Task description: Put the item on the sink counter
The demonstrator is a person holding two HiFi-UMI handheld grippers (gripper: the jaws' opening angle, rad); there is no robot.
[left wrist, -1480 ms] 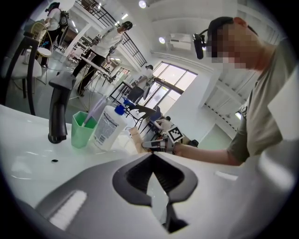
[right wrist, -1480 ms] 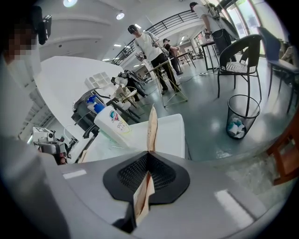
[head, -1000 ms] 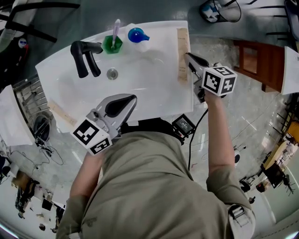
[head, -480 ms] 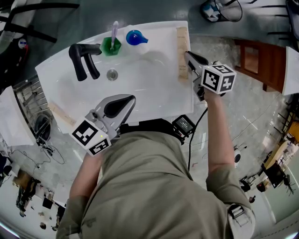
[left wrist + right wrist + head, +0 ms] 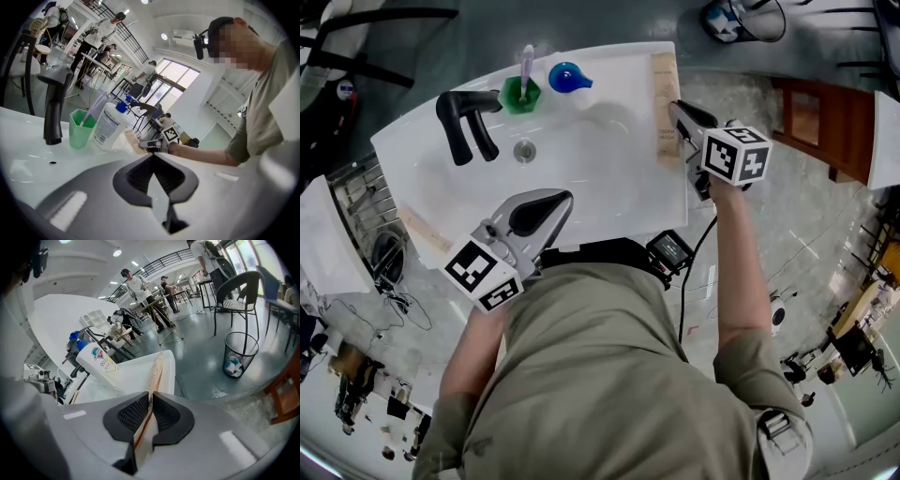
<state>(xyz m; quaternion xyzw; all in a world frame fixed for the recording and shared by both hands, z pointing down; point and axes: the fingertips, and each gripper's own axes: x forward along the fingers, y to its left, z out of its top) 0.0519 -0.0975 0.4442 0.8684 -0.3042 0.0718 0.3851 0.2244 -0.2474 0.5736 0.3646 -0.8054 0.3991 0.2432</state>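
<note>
sink counter [image 5: 609, 187], white with a shallow basin, fills the upper middle of the head view. the person in an olive shirt stands at its lower edge.

left gripper [image 5: 558, 195] sits over the counter's lower edge, jaws pressed together with nothing in them, which its own view [image 5: 152, 157] shows clearly. right gripper [image 5: 675, 108] is at the counter's right side, jaws clamped on the near end of a long flat tan wooden strip [image 5: 664, 84]. the strip runs along the right rim toward the top of the frame, and in the right gripper view it goes edge-on from the jaws out onto the rim [image 5: 154, 373].

black bent faucet [image 5: 464, 117] stands at the upper left of the basin. right of it is a white plastic bottle with a blue cap [image 5: 567, 75], then a small green cup [image 5: 520, 94] just beside it holding a pale purple toothbrush [image 5: 526, 66]. a round metal drain [image 5: 524, 150] sits just below the cup.
</note>
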